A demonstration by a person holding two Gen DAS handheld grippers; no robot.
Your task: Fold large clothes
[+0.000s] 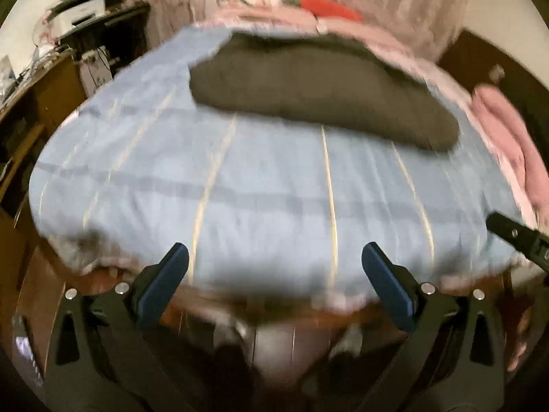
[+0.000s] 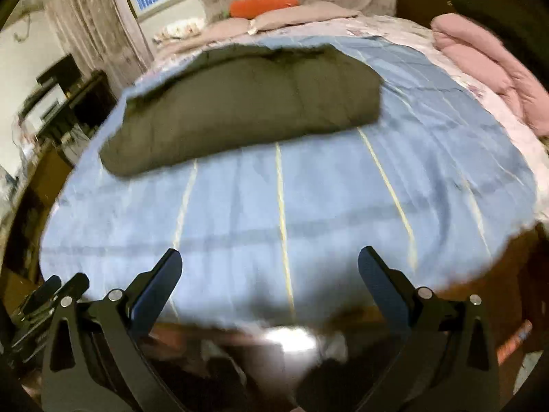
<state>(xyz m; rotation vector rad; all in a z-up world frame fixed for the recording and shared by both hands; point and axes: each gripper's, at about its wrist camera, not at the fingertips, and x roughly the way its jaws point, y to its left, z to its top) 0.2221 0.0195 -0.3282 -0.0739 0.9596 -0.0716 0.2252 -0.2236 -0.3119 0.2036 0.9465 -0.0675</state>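
Observation:
A dark olive garment (image 1: 319, 92) lies folded into a long bundle across the far half of a blue striped bedspread (image 1: 274, 185). It also shows in the right wrist view (image 2: 247, 103) on the same bedspread (image 2: 281, 199). My left gripper (image 1: 274, 257) is open and empty, held above the near edge of the bed, well short of the garment. My right gripper (image 2: 271, 261) is open and empty too, over the near edge. The tip of the right gripper shows at the right edge of the left wrist view (image 1: 514, 237). Both views are motion-blurred.
A pink quilt (image 2: 487, 65) is heaped on the bed's right side. An orange cushion (image 2: 264, 5) and pillows lie at the head under curtains. A dark desk with a printer (image 1: 85, 17) stands left of the bed. Wooden floor (image 1: 274, 340) is below me.

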